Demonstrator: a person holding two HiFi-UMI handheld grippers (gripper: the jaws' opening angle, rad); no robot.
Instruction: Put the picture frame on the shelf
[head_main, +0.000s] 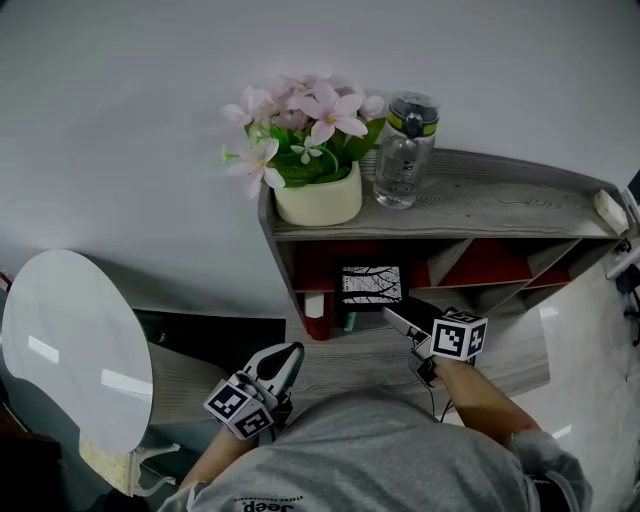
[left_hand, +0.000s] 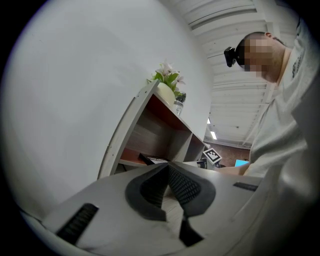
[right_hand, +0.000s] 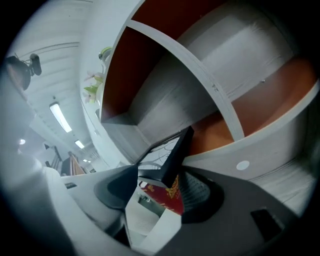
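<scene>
The black picture frame (head_main: 370, 284) with a branch print stands in the shelf's (head_main: 480, 208) middle compartment, leaning back. My right gripper (head_main: 402, 321) is at the frame's lower right corner. In the right gripper view the frame's dark edge (right_hand: 173, 156) stands between the jaws of that gripper (right_hand: 162, 178); they are open, with a gap at the left pad. My left gripper (head_main: 284, 362) hangs low in front of the shelf, away from the frame. Its pads meet at the tips (left_hand: 169, 169) with nothing between them. The frame (left_hand: 151, 160) shows far off in that view.
A cream pot of pink flowers (head_main: 318, 195) and a clear bottle (head_main: 405, 150) stand on the shelf top. A small red and white item (head_main: 316, 312) sits left of the frame. A round white table (head_main: 75, 350) is at the left.
</scene>
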